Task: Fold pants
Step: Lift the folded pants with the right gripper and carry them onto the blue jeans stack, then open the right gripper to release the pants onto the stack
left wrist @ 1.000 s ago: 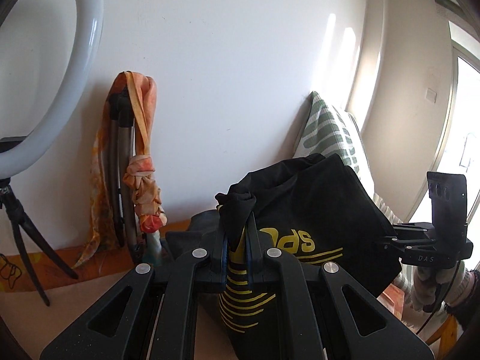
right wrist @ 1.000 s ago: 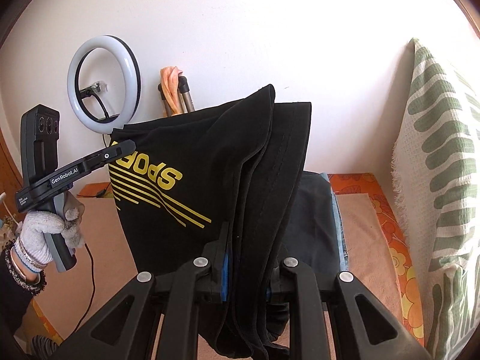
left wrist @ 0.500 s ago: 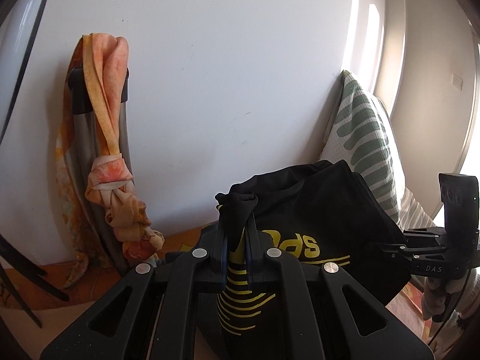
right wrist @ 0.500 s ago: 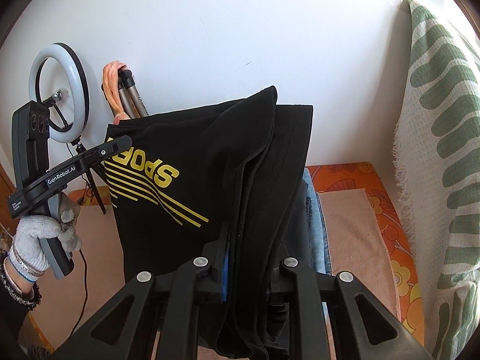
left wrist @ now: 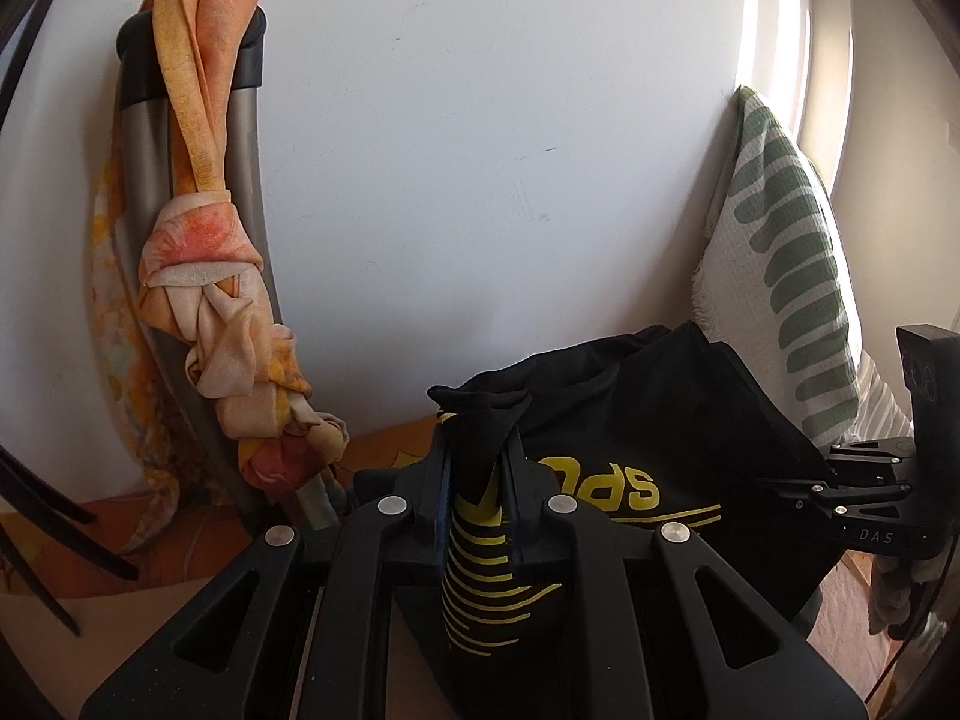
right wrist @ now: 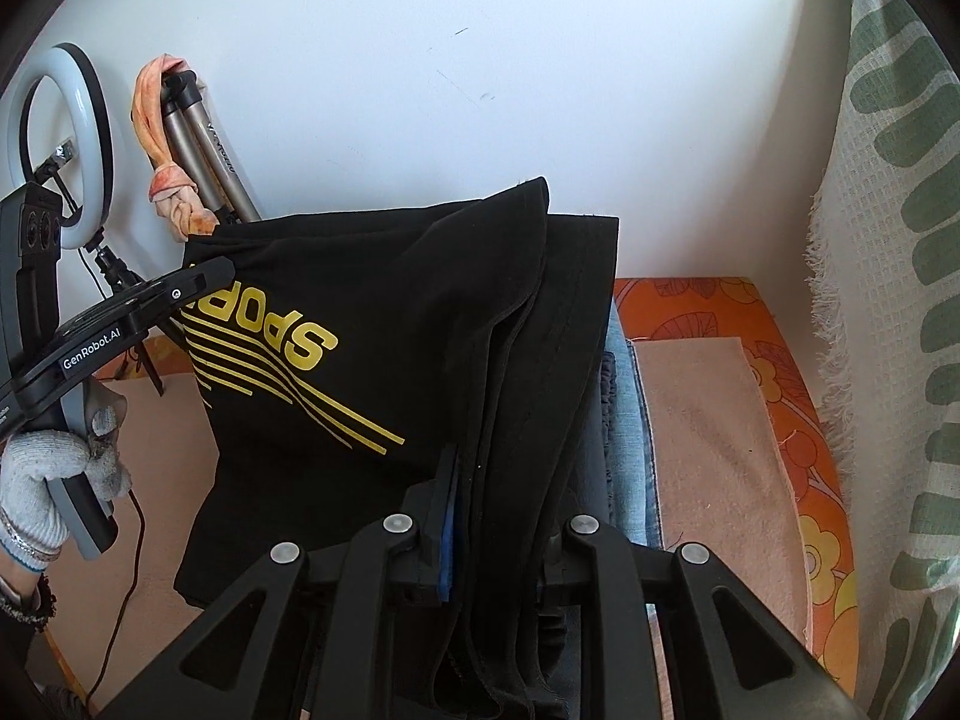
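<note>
While the black pants are held up in the air between two handheld grippers, a folded bundle of several layers can be seen hanging above a peach-coloured mat. The left gripper is pressed together on a bunched corner of the fabric, and the right gripper is pinching the stacked edges at the other end, so the cloth is stretched between them, clear of the mat.

The folding is judged to be well advanced: the layers are already doubled over one another, and what seems left is a last fold or the laying down of the bundle. A small pile of folded clothing (blue denim among it) is seen on the mat just behind the hanging pants, which may be where the bundle is meant to go.

Yellow lettering is printed on the pants above a set of yellow stripes; "SPOR" can be read in the right wrist view, the rest being hidden behind the left gripper. "GenRobot.AI" is written in white on the left gripper's arm, and "DAS" on the right gripper's body as seen from the left wrist.

A ring light, a tripod with an orange scarf knotted on it, and a green-patterned pillow are set against the white wall.
</note>
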Available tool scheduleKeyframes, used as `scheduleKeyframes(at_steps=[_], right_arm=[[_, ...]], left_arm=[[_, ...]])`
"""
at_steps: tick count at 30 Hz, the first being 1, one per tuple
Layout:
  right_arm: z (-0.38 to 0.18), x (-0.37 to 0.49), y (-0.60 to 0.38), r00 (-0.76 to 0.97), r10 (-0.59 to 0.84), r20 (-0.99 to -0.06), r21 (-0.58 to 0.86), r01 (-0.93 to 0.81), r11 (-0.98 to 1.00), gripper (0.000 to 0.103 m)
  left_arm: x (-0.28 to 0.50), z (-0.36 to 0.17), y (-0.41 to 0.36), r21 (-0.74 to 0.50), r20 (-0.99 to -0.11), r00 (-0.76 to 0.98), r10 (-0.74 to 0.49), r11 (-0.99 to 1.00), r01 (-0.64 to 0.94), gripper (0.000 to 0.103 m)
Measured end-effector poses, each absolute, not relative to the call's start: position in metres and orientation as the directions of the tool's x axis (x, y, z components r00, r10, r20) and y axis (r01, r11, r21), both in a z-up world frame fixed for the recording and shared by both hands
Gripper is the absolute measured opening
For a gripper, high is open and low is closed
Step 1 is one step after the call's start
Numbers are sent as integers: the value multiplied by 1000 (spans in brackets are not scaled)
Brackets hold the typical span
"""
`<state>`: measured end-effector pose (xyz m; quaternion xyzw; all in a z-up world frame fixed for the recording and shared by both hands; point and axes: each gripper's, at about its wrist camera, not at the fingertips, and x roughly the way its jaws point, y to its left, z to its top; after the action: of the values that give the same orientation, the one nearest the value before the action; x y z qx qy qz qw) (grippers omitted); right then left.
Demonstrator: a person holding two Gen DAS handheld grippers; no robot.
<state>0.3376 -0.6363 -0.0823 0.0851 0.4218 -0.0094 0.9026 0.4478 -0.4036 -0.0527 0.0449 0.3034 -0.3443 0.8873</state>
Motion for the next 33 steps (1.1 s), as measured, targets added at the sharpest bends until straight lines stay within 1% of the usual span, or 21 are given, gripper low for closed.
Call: scheduleKeyframes(at_steps=[2,4,5,6,7,8,12,14,15,17,19,23,27,30,33], right_arm=[[-82,338,-638,637,13,-771,116,119,986,29],[-80,337,-638,637,-24,-771,81,135,987,35],[-78,336,-638,638,-35,-770,71,139,988,38],[-77,335,-638,636,-41,-771,67,144,987,40],[-75,334,-638,635,-47,-771,64,151,987,47],[-73,332,-639,637,-55,-769,60,158,986,54],[-62,323,-637,646,-77,-759,53,180,982,58],[-55,317,-634,652,-98,-752,42,196,980,65],[-50,312,-631,657,-105,-747,39,201,979,66],[-42,302,-626,668,-111,-736,37,204,978,72],[-33,292,-617,681,-125,-722,26,206,978,76],[-15,267,-600,702,-154,-696,3,218,976,83],[-2,242,-581,715,-180,-675,-13,232,973,88],[5,224,-563,721,-197,-664,-29,238,971,91],[11,205,-548,730,-219,-648,-43,252,967,93]], left_arm=[[449,-51,-401,-112,-567,603,-561,778,618,22],[448,-49,-395,-128,-563,597,-571,774,620,25],[447,-48,-394,-126,-564,598,-569,775,619,31],[445,-47,-392,-119,-564,600,-568,774,621,34],[443,-46,-391,-111,-562,603,-566,774,624,40],[441,-44,-390,-105,-561,605,-565,773,625,43],[432,-36,-382,-126,-558,588,-586,760,638,48],[424,-31,-376,-138,-549,582,-599,752,644,53],[418,-27,-372,-142,-545,580,-606,748,648,54],[407,-21,-365,-142,-537,581,-612,744,653,57],[394,-15,-357,-150,-529,576,-623,737,659,58],[369,-2,-339,-174,-514,559,-651,717,675,64],[343,9,-321,-175,-503,559,-659,711,681,67],[322,17,-308,-158,-494,571,-656,714,682,75],[301,23,-295,-144,-489,584,-648,720,679,78]])
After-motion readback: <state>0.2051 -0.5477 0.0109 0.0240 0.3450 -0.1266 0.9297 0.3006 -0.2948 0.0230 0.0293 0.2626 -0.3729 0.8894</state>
